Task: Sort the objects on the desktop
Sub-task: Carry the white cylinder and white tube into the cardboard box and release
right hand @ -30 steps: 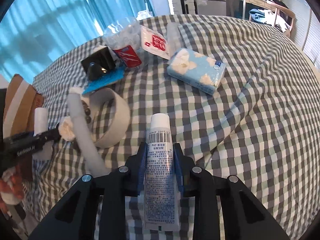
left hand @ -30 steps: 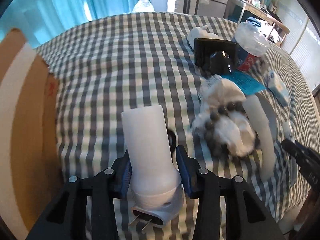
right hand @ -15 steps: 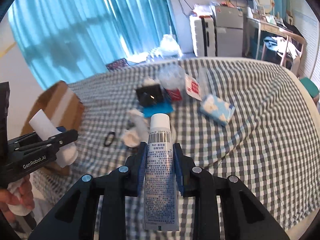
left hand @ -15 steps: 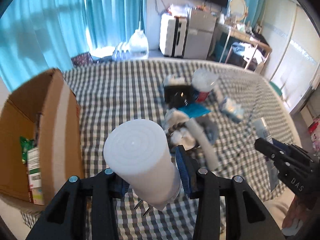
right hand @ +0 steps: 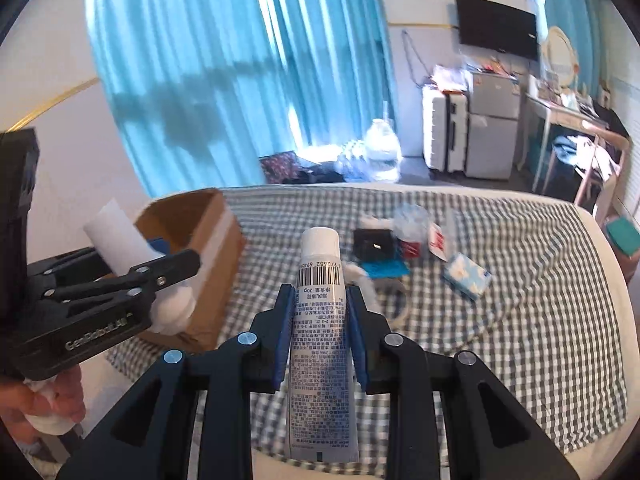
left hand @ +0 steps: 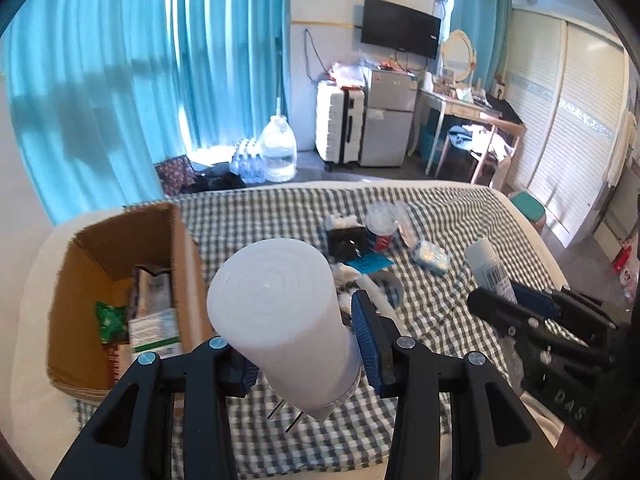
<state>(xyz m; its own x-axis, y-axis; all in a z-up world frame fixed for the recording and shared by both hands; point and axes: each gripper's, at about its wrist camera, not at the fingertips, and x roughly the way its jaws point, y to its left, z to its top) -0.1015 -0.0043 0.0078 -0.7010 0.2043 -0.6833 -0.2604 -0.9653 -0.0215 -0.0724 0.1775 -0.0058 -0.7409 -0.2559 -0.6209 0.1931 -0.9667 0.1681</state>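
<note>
Left gripper (left hand: 304,340): my blue pads are clamped on a white plug-in night light (left hand: 280,316), dome end up toward the camera, two metal prongs poking out underneath.
Right gripper (right hand: 320,320): squeezed tight on a white tube (right hand: 322,344) with a barcode, cap pointing away from me (tiny print, can't read it).
Where both sit: held up in the air over the near edge of the checked bedspread (left hand: 440,216), night light near the cardboard box, tube well to the right of it.
Cardboard box (left hand: 120,248): open, on the bedspread's left corner, already holding a green packet (left hand: 110,320) and some white cartons.
Pile right of the box: black square box (left hand: 346,242), blue card touching it, crumpled plastic bottle (left hand: 382,226) with a red label just beside, a fluffy white thing with a grey band nearer me.
Further right of the box: blue floral tissue pack (right hand: 466,276), apart from the pile.
Beyond the box: blue curtains (left hand: 120,80), big water jug on the floor, white suitcase, small fridge.
</note>
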